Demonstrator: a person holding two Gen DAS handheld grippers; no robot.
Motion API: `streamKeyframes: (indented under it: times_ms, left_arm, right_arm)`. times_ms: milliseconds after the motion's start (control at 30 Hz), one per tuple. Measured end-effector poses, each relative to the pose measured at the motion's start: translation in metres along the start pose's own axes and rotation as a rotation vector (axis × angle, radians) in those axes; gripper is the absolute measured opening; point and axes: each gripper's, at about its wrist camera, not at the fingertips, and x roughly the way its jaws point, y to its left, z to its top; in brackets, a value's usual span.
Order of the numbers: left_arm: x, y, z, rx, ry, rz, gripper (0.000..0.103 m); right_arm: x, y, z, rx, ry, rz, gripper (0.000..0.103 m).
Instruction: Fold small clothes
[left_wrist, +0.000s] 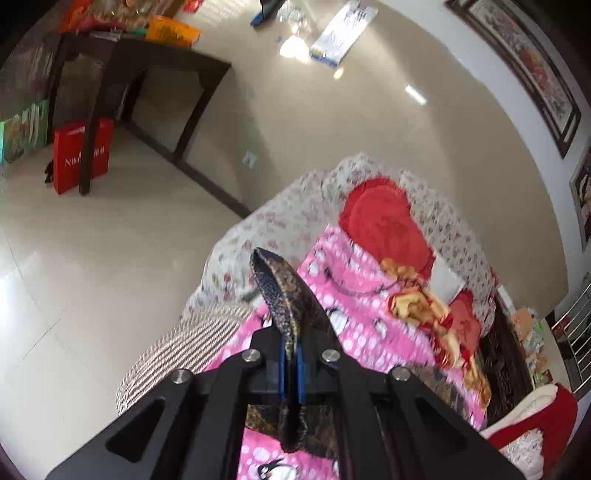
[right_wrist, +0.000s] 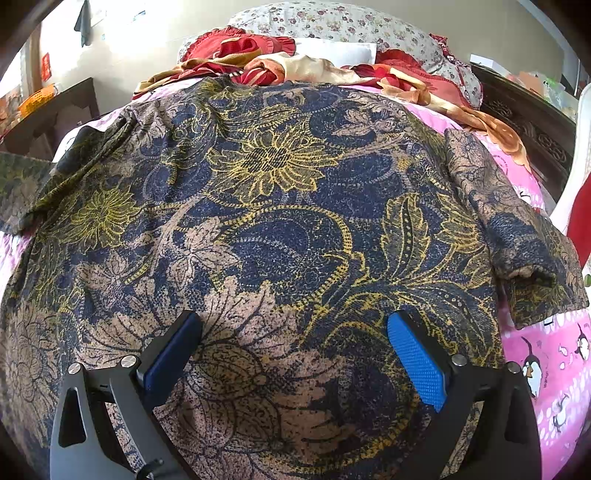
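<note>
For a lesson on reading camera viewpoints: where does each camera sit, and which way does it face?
Left wrist: on the left gripper, lifted, facing across bed and floor; jaws shut on a fold of the patterned garment.
Right wrist: on the right gripper, angled down at the garment; jaws open.
Shared: garment, pink penguin sheet.

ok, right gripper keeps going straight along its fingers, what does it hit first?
Most likely the dark blue and gold floral-print garment spread on the pink penguin-print bedsheet. The open right gripper points down at it, nothing visible between; depth unclear.
</note>
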Motion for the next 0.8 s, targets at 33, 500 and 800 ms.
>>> streamKeyframes:
  times_ms: [33,500,800]
  left_arm:
    - [-0.006,-0.001,0.003,-0.006,-0.019,-0.005,0.004]
    - [0.032,-0.157,-0.062,0.223,0.127,-0.295,0.004]
    - [0.157,-0.246,-0.275,0.370,0.479,-0.290,0.005]
  right_arm:
    - [0.000,-0.001,0.000,0.000,0.000,0.000,0.099]
    - [0.002,0.001,0.000,-0.002,0.005,0.000,0.100]
    - [0.000,0.002,0.002,-0.006,0.029,-0.013,0.099]
